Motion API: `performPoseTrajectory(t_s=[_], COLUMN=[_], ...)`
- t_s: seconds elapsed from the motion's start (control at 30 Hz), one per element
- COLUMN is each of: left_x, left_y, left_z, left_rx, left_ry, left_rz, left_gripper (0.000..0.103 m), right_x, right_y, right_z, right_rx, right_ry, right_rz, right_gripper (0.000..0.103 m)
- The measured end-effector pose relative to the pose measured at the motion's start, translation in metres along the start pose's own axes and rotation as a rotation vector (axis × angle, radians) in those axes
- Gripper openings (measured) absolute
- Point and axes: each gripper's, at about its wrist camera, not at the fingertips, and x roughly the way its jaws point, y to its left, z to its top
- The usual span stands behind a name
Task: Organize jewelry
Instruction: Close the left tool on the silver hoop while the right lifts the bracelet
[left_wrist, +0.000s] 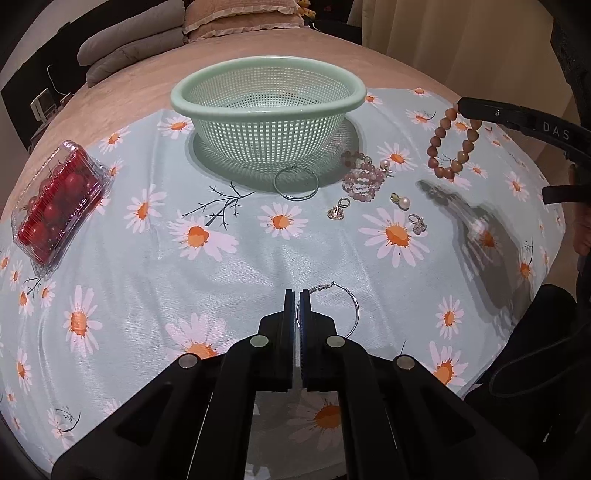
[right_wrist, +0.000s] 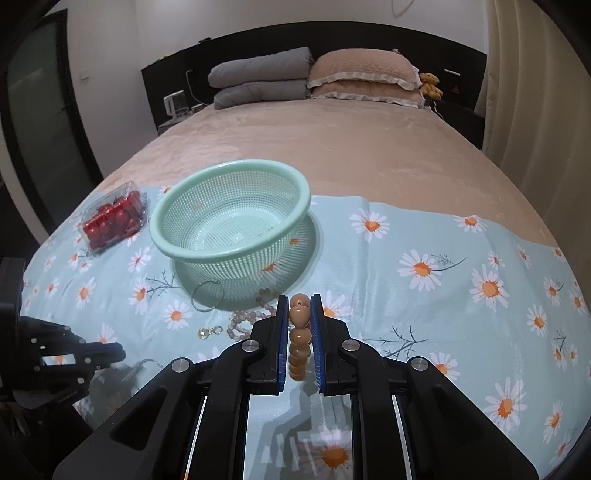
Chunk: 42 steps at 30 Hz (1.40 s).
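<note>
The left claw (left_wrist: 297, 295) pinches a thin silver hoop earring (left_wrist: 341, 310) above the daisy-print cloth (left_wrist: 147, 258) on the bed. The right claw (right_wrist: 299, 306) grips a brown wooden bead bracelet (right_wrist: 299, 332), raised just right of the mint-green plastic mesh basket (right_wrist: 162, 236).

Colander (left_wrist: 267, 99): pale mint green, square-grid perforation.
Tablecloth (left_wrist: 147, 266): light blue, printed with white daisies, orange centres, thin black twigs.
Bedspread (right_wrist: 351, 147): beige-pink.
Clamshell box (left_wrist: 59, 206): clear, with red cherry tomatoes.
Bead bracelet (left_wrist: 454, 142): reddish-brown.
Pink bead bracelet (left_wrist: 364, 181): pale pink.
Hoop earrings (left_wrist: 295, 182): silver.
Folded quilt (right_wrist: 262, 77): grey.
Pillows (right_wrist: 365, 79): beige, paler frill.
Gripper pads (right_wrist: 314, 332): blue on black.
</note>
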Motion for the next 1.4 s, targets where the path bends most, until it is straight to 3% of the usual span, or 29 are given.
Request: performPoseTrajectory(t_s=[0.07, 0.23, 0.33, 0.6, 0.7, 1.1, 1.4], left_x=[0.002, 0.004, 0.006, 0.034, 0.035, 0.015, -0.012], left_y=[-0.003, -0.008, -0.01, -0.016, -0.014, -0.008, 0.004], left_z=[-0.002, -0.005, -0.004, -0.011, -0.01, 0.002, 0.042], left_rx=[0.003, 0.013, 0.021, 0.041, 0.036, 0.028, 0.02], left_ry=[0.007, 0.004, 0.0, 0.061, 0.06, 0.043, -0.034], left_rz=[-0.019, -0.023, -0.023, -0.022, -0.022, -0.036, -0.005], left_gripper=[0.007, 0.06, 0.072, 0.07, 0.045, 0.045, 0.045], right_x=[-0.003, -0.006, -0.007, -0.007, -0.008, -0.017, -0.026], right_y=[0.003, 0.007, 0.007, 0.01, 0.011, 0.014, 0.025], right_z=[0.0, 0.001, 0.001, 0.002, 0.002, 0.007, 0.03], right_rx=[-0.01, -0.025, -0.027, -0.039, -0.042, -0.055, -0.077], right_ry=[-0.004, -0.004, -0.004, 0.0, 0.002, -0.016, -0.057], right_rz=[0.002, 0.004, 0.009, 0.022, 0.023, 0.035, 0.079], right_gripper=[0.011, 0.011, 0.011, 0.011, 0.011, 0.011, 0.011])
